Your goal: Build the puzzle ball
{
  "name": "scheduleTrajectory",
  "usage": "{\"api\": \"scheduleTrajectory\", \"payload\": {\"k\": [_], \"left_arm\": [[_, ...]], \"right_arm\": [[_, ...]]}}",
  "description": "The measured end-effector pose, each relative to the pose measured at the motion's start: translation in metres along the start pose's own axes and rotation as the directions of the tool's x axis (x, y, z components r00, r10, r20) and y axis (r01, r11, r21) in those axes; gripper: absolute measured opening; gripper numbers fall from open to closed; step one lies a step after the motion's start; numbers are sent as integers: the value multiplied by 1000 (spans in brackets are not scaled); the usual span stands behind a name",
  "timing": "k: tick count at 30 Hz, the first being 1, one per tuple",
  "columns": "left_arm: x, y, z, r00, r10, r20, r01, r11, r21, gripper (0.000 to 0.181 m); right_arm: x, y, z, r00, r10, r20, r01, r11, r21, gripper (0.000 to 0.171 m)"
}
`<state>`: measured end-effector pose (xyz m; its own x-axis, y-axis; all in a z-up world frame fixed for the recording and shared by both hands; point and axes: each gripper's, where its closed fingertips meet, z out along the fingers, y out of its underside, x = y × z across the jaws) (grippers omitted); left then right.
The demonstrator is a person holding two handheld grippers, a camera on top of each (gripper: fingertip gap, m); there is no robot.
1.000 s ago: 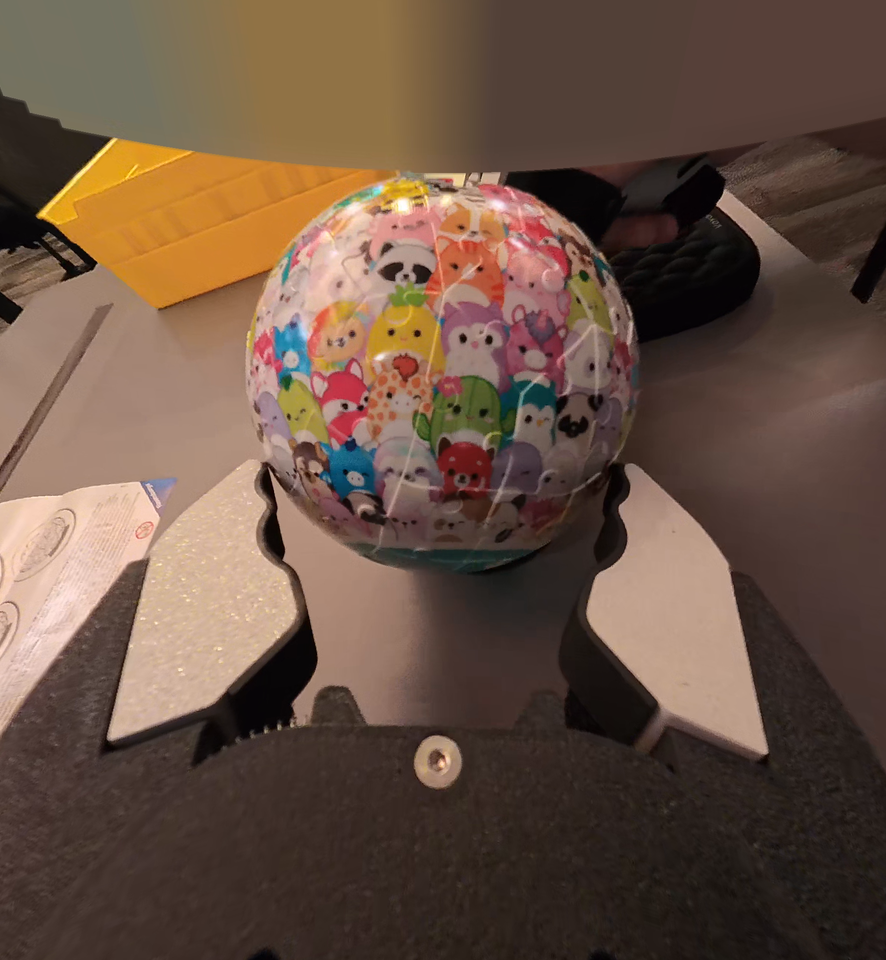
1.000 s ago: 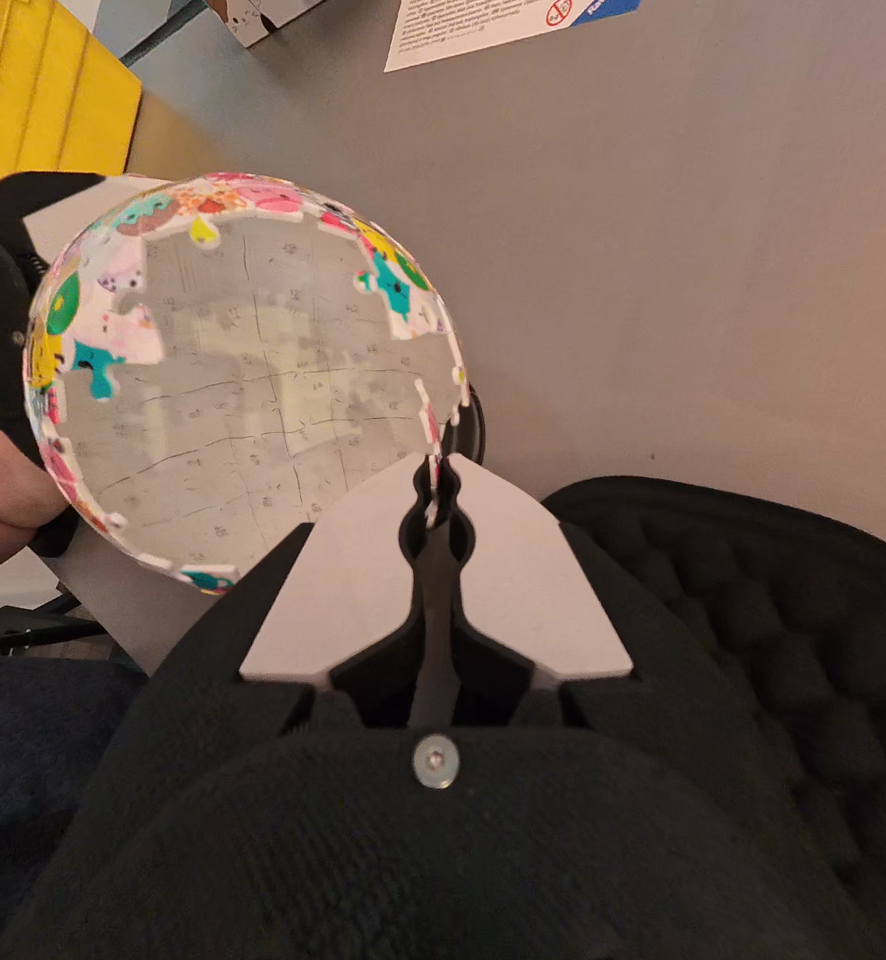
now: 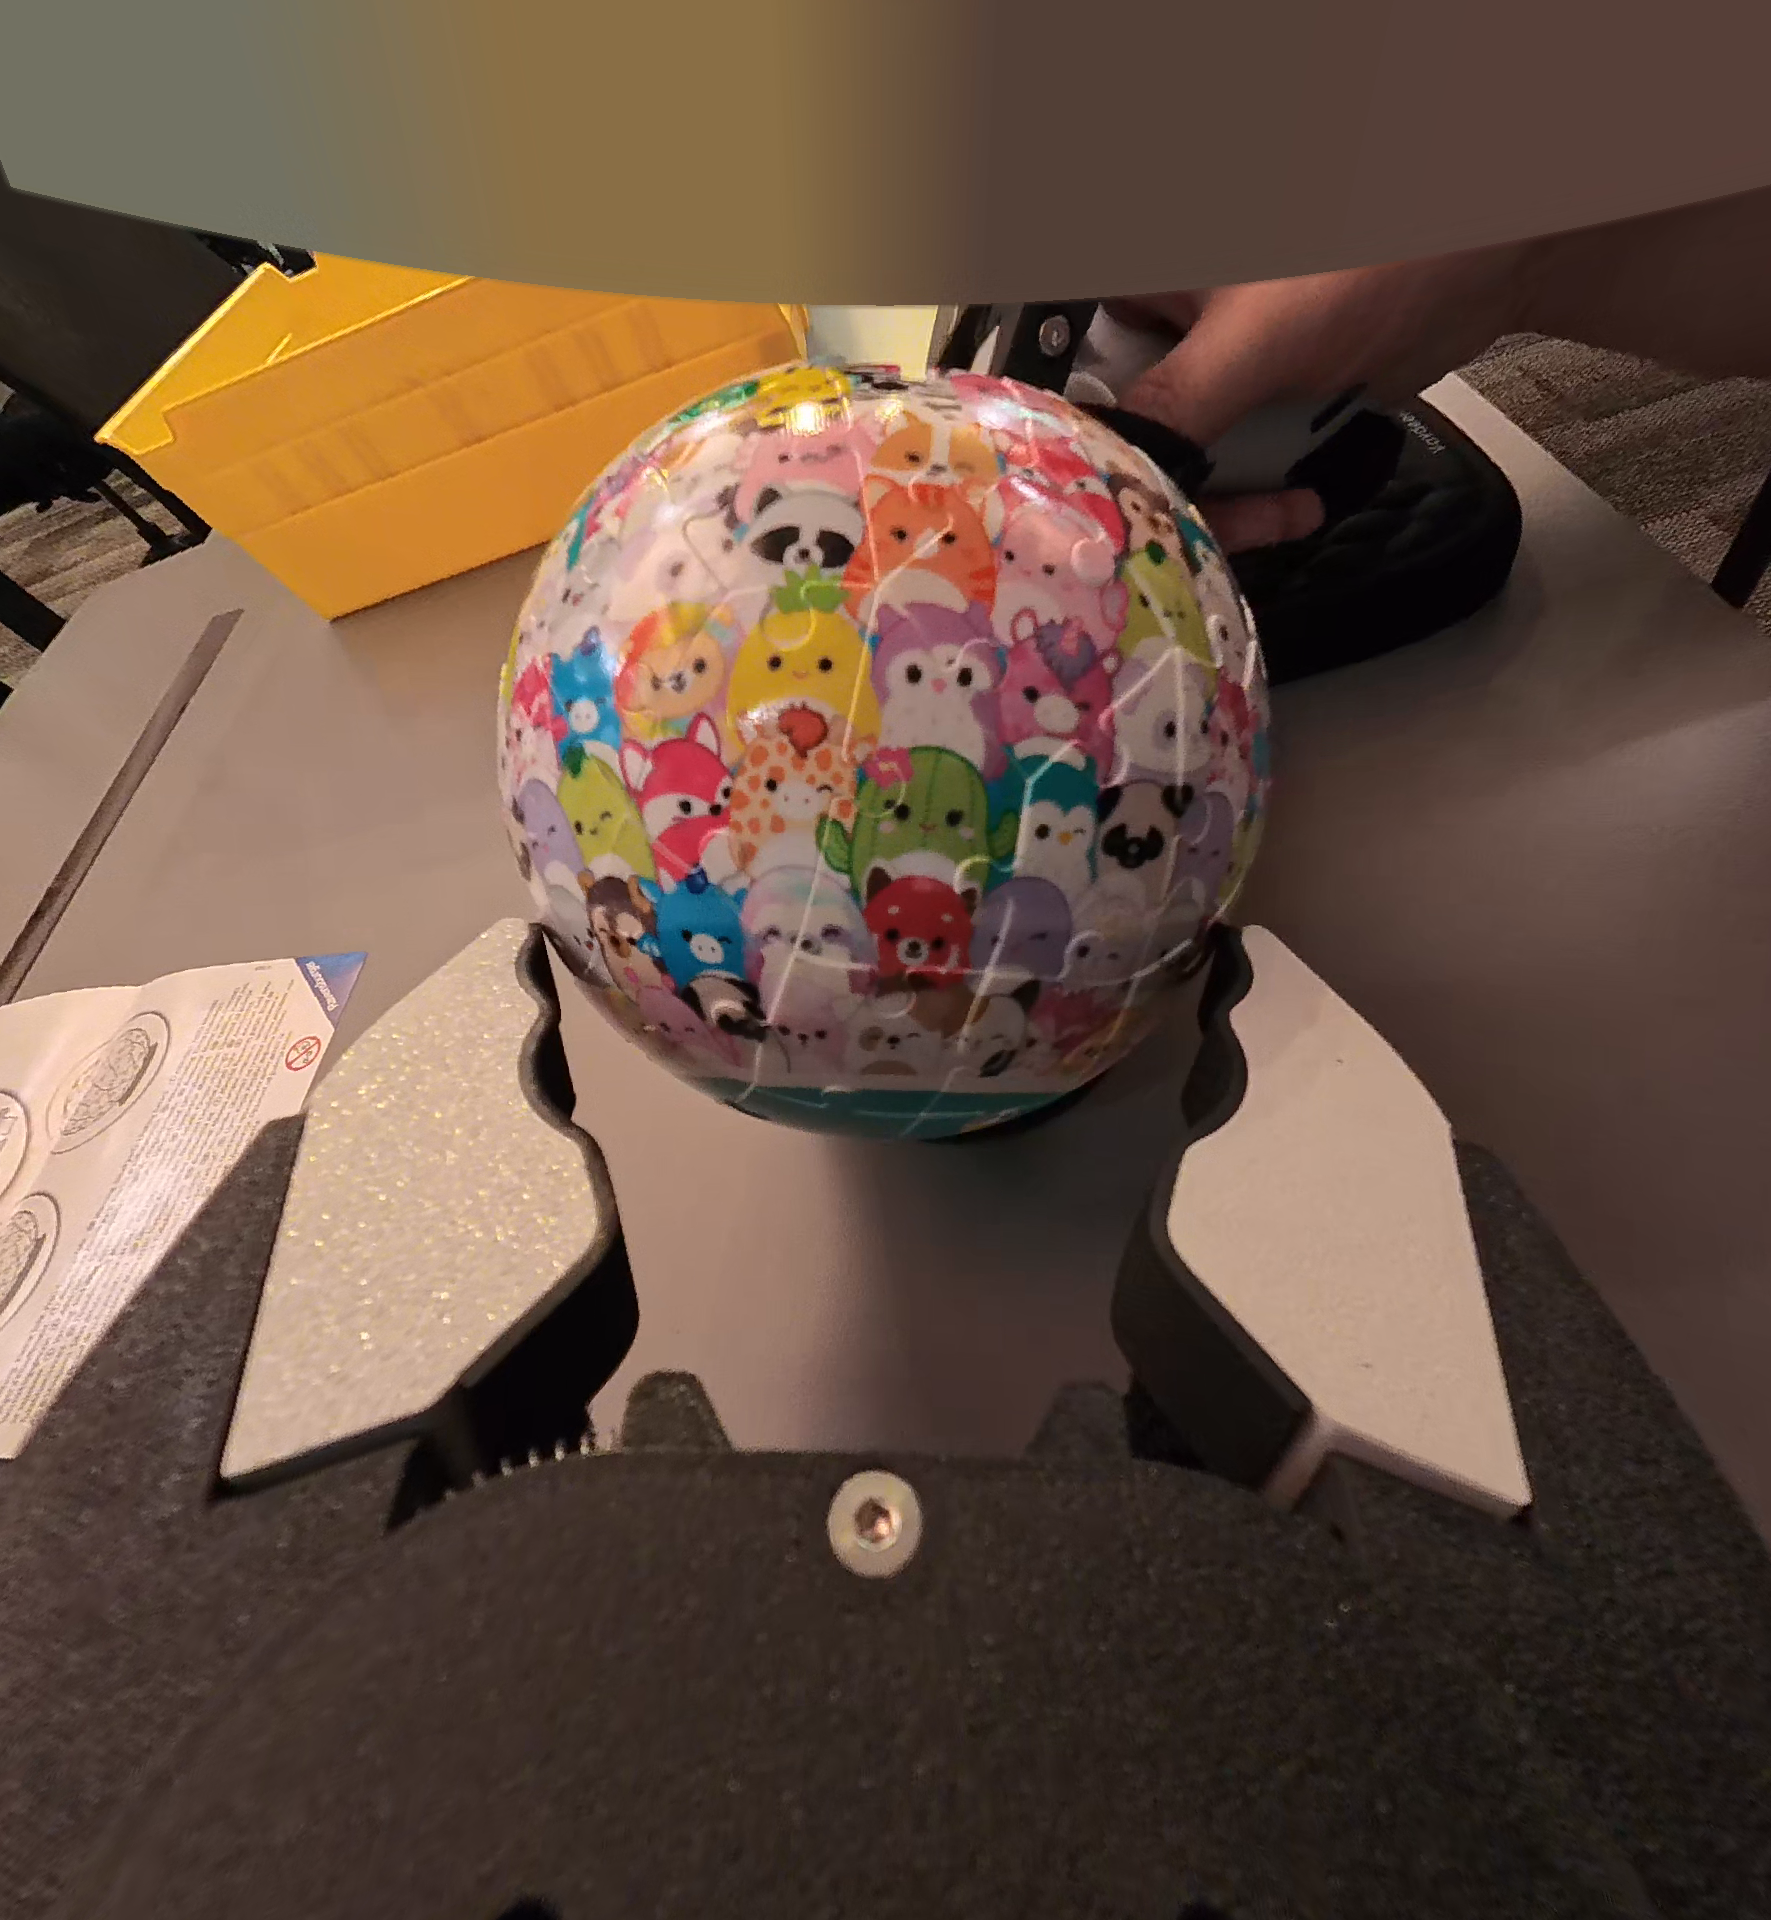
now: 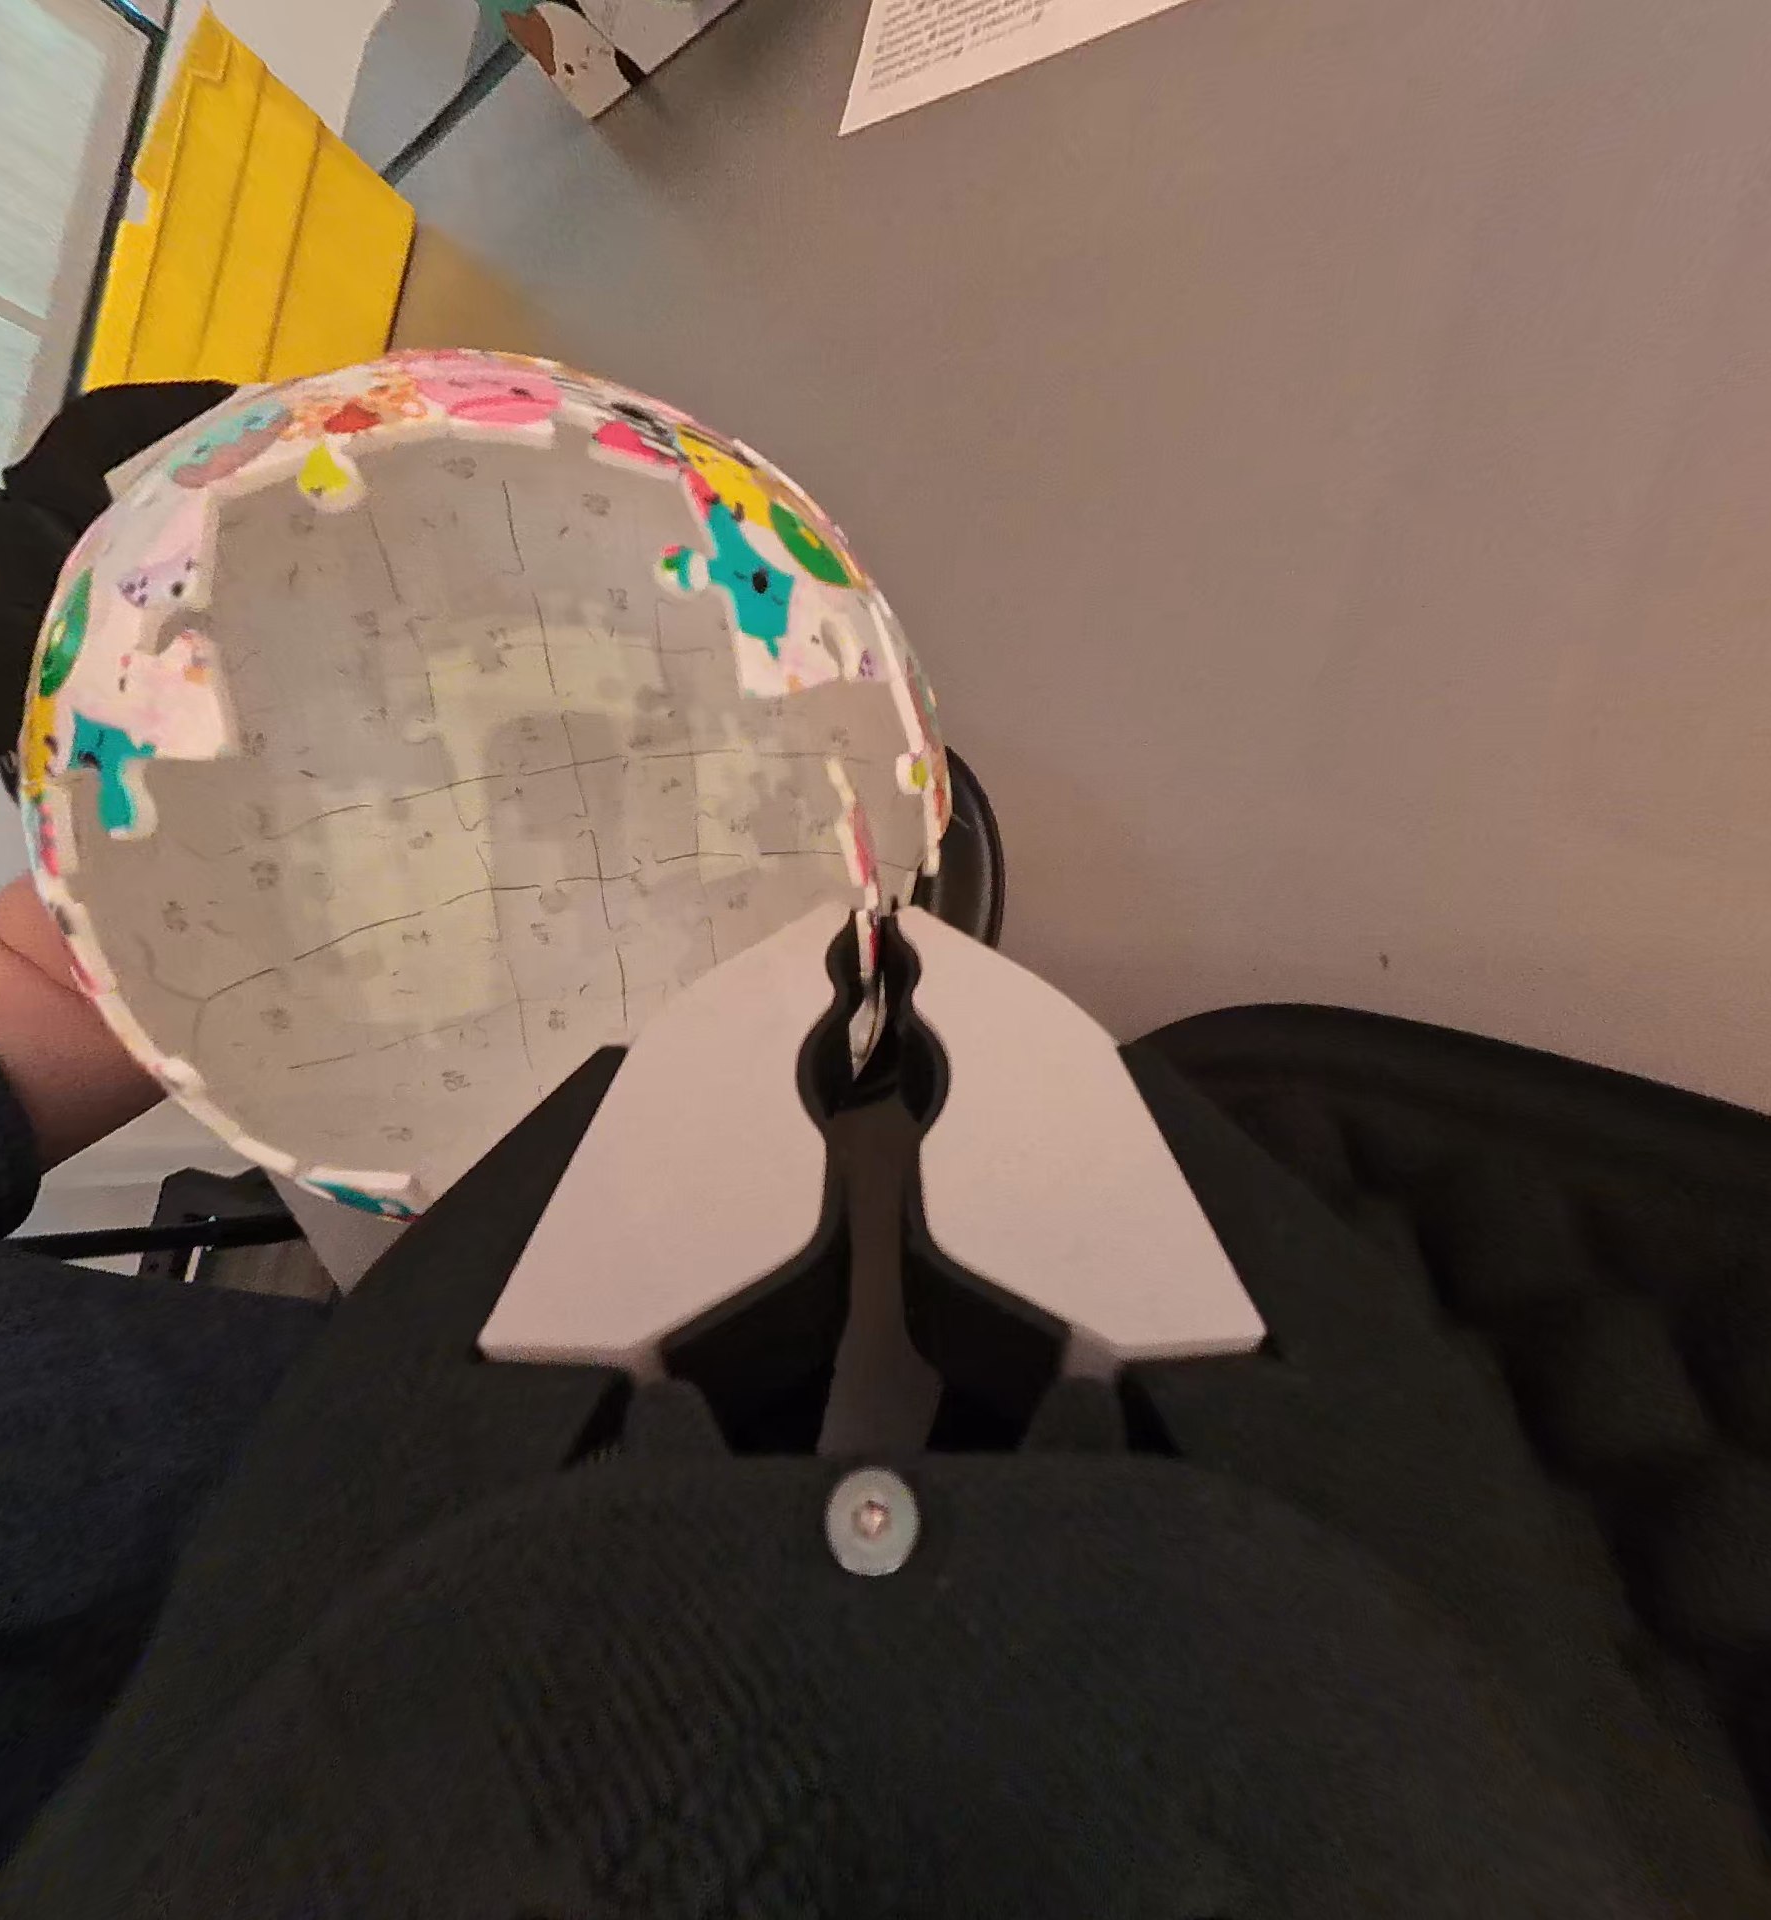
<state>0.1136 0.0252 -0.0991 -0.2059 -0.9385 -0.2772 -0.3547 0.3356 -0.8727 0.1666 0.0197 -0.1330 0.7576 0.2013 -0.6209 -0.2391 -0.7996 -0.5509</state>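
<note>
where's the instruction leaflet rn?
In the left wrist view the instruction leaflet lies flat on the grey table, at the left edge beside the left gripper's left finger, nearer than the yellow bin.

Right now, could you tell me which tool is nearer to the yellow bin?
Left. The left tool cradles the puzzle ball just before the yellow bin; the right tool grips the ball's far edge.

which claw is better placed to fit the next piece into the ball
Right. The right claw is shut on a puzzle piece at the ball's open rim; the left claw only brackets the ball, open.
</note>
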Motion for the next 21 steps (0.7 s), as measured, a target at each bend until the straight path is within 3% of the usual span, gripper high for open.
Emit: {"api": "scheduleTrajectory", "payload": {"k": [6, 21], "left_arm": [[0, 0, -1, 1000, 6, 5, -6, 1000, -2, 116], [0, -1, -1, 1000, 13, 4, -13, 1000, -1, 116]], "right_arm": [[4, 1, 0, 994, -59, -90, 57, 998, -27, 4], [1, 5, 3, 997, -73, -38, 68, 992, -109, 4]]}}
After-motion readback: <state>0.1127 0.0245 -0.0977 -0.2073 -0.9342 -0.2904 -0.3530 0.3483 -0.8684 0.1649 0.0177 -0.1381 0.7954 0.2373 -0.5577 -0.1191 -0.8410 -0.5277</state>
